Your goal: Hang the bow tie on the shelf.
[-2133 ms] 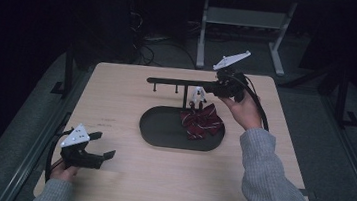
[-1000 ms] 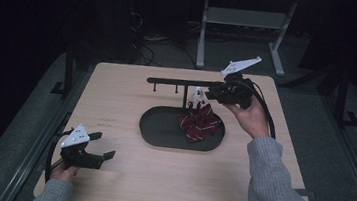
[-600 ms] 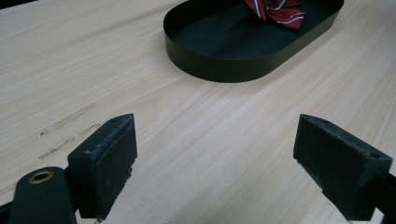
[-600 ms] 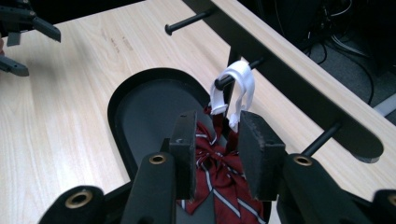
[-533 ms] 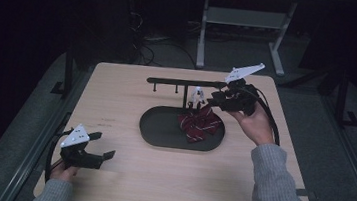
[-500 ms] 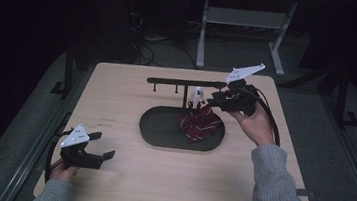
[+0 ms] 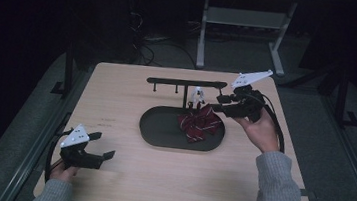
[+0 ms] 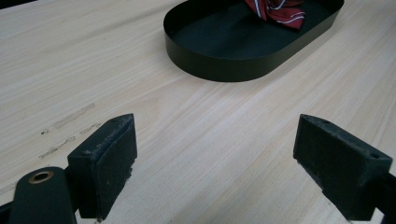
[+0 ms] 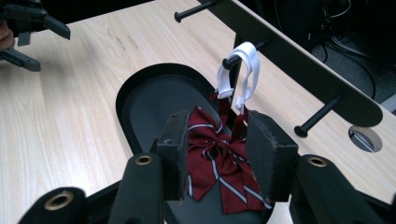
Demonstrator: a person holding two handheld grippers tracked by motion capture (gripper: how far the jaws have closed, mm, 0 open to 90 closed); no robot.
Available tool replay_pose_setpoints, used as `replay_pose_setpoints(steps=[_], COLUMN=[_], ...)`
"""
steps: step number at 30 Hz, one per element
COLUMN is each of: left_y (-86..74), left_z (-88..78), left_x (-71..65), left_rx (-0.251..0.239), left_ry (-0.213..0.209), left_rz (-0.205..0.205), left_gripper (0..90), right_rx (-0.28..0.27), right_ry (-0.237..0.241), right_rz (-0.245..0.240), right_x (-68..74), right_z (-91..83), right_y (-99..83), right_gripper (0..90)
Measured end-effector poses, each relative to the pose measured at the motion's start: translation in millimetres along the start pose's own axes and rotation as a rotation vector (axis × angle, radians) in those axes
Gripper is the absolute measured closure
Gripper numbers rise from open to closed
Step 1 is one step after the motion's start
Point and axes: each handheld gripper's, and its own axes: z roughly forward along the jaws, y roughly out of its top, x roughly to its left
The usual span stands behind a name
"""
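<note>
Red striped bow (image 9: 219, 163) sits between right tool's (image 9: 224, 154) jaws.

Pale wood-grain table (image 8: 196, 140), smooth and matt. On it, matt black metal-looking tray (image 8: 224, 65) holding striped maroon cloth bow (image 9: 219, 163). Above tray, glossy white plastic hook (image 9: 240, 70).

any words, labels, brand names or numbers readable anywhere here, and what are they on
None can be read.
Faint dark marks on the table, left of the black tray: too small and blurred to tell whether they are writing; in the left gripper view they look like scuffs.
The striped bow tie, its white clip, the black rack and both hand-held grippers carry no visible print.
</note>
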Motion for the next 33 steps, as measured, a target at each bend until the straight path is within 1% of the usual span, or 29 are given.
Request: replay_pose_setpoints(steps=[3, 8, 10, 13, 17, 18, 21, 23, 24, 26, 27, 33], left_y=[0.2, 0.3, 0.4, 0.3, 0.1, 0.1, 0.1, 0.2, 0.5, 0.3, 0.3, 0.4], left_z=[-0.3, -0.3, -0.1, -0.2, -0.3, -0.4, -0.4, -0.2, -0.4, -0.3, -0.3, 0.0], left_x=[0.3, 0.1, -0.2, -0.8, -0.5, -0.5, -0.6, -0.8, -0.2, -0.2, -0.2, -0.6], left_rx=[0.008, 0.008, 0.007, 0.006, 0.003, 0.003, 0.004, 0.004, 0.007, 0.006, 0.006, 0.007], left_ry=[0.000, -0.001, -0.002, -0.004, -0.002, -0.002, -0.003, -0.003, -0.001, -0.002, -0.002, -0.002], left_rz=[0.005, 0.005, 0.005, -0.004, -0.004, -0.004, -0.004, -0.003, 0.007, 0.004, 0.004, 0.007], left_gripper=[13.0, 13.0, 13.0, 13.0, 13.0, 13.0, 13.0, 13.0, 13.0, 13.0, 13.0, 13.0], right_rx=[-0.002, 0.001, 0.011, 0.012, 0.010, 0.004, 0.013, 0.010, 0.008, 0.009, 0.014, 0.009], right_ry=[0.004, 0.015, 0.018, 0.016, 0.018, 0.014, 0.015, 0.017, 0.015, 0.015, 0.016, 0.013], right_rz=[0.007, 0.022, 0.021, 0.022, 0.022, 0.021, 0.030, 0.026, 0.037, 0.037, 0.046, 0.057], right_x=[0.6, 0.2, -0.3, 0.7, 1.6, 2.4, 2.3, 1.5, 1.4, 0.5, 0.0, -2.0], right_z=[-0.8, -1.9, -2.4, -4.0, -6.5, -6.9, -7.0, -7.0, -7.8, -8.4, -8.9, -12.1], right_y=[-3.5, -10.0, -11.3, -11.6, -12.5, -13.9, -18.2, -20.0, -23.6, -26.6, -27.9, -35.4], right_gripper=[57.2, 55.7, 54.7, 54.2, 53.0, 53.0, 52.7, 52.7, 52.5, 52.4, 52.1, 51.7])
